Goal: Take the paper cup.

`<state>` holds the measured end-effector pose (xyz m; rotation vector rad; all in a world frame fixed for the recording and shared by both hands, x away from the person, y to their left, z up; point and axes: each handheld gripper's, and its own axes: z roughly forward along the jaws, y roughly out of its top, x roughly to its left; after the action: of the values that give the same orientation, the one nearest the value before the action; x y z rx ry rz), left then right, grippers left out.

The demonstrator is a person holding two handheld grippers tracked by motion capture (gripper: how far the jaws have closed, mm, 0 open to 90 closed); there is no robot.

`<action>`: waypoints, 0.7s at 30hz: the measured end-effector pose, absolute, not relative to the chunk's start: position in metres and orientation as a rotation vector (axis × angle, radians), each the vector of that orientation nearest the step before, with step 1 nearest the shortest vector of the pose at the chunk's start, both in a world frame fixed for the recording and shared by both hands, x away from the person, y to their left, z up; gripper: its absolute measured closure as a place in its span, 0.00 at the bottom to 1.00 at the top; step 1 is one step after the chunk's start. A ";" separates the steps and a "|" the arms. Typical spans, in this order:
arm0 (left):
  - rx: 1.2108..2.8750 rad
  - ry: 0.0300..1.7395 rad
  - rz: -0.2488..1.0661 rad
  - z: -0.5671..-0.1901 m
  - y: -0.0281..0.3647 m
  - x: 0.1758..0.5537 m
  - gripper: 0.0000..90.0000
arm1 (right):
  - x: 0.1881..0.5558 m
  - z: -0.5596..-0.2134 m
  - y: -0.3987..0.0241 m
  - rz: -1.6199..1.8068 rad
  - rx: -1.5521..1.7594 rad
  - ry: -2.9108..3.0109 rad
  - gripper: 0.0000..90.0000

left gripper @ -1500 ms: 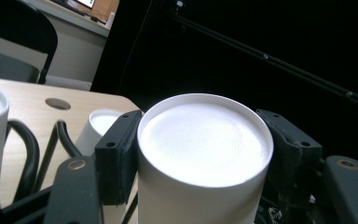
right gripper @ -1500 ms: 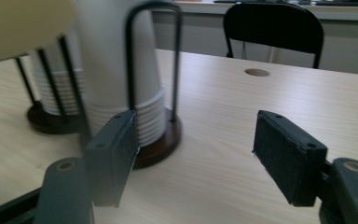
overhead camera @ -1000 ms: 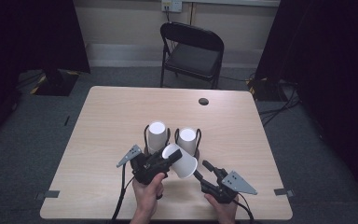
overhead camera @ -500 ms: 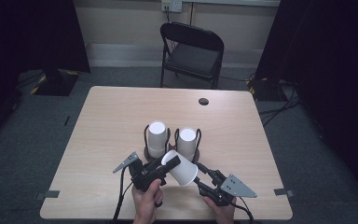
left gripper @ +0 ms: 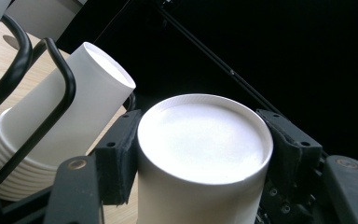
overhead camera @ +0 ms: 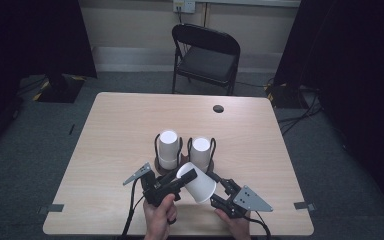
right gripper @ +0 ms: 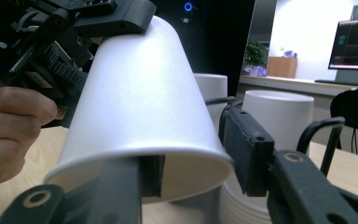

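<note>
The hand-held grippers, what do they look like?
Both are black. The left hand-held gripper and the right hand-held gripper each carry a grey three-cornered plate on top, and a black cable trails from each. The jaws are blocky black pads fixed with small screws.

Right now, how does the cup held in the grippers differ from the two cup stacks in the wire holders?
The held cup is single, tilted and lifted off the table; the cup stacks are several nested cups, upright in wire holders. All are white paper, bottom up.
</note>
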<state>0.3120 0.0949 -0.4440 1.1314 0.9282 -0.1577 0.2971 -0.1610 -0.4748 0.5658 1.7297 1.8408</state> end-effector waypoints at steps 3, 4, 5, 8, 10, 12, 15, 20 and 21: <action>1.128 0.925 -0.174 -0.444 0.094 0.312 0.39 | 0.299 -0.473 -0.159 1.834 0.556 1.725 0.73; 1.123 0.926 -0.178 -0.444 0.094 0.312 0.38 | 0.300 -0.472 -0.159 1.828 0.546 1.723 0.74; 1.119 0.927 -0.180 -0.444 0.094 0.312 0.38 | 0.300 -0.471 -0.158 1.828 0.546 1.720 0.75; 1.104 0.935 -0.198 -0.444 0.096 0.313 0.38 | 0.302 -0.470 -0.158 1.830 0.540 1.701 0.81; 1.092 0.937 -0.224 -0.446 0.097 0.313 0.38 | 0.302 -0.470 -0.158 1.835 0.541 1.703 0.83; 1.085 0.937 -0.233 -0.447 0.098 0.314 0.38 | 0.301 -0.469 -0.158 1.825 0.535 1.712 0.88; 1.084 0.940 -0.214 -0.447 0.098 0.314 0.38 | 0.300 -0.471 -0.157 1.799 0.515 1.737 0.91; 1.098 0.941 -0.188 -0.447 0.100 0.314 0.37 | 0.299 -0.473 -0.153 1.774 0.493 1.773 0.94; 1.107 0.938 -0.179 -0.448 0.101 0.315 0.37 | 0.299 -0.473 -0.153 1.774 0.493 1.773 0.94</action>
<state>0.3148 0.1007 -0.4480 1.1073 0.9383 -0.1787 0.2988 -0.1530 -0.4728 0.4931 1.7729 1.7736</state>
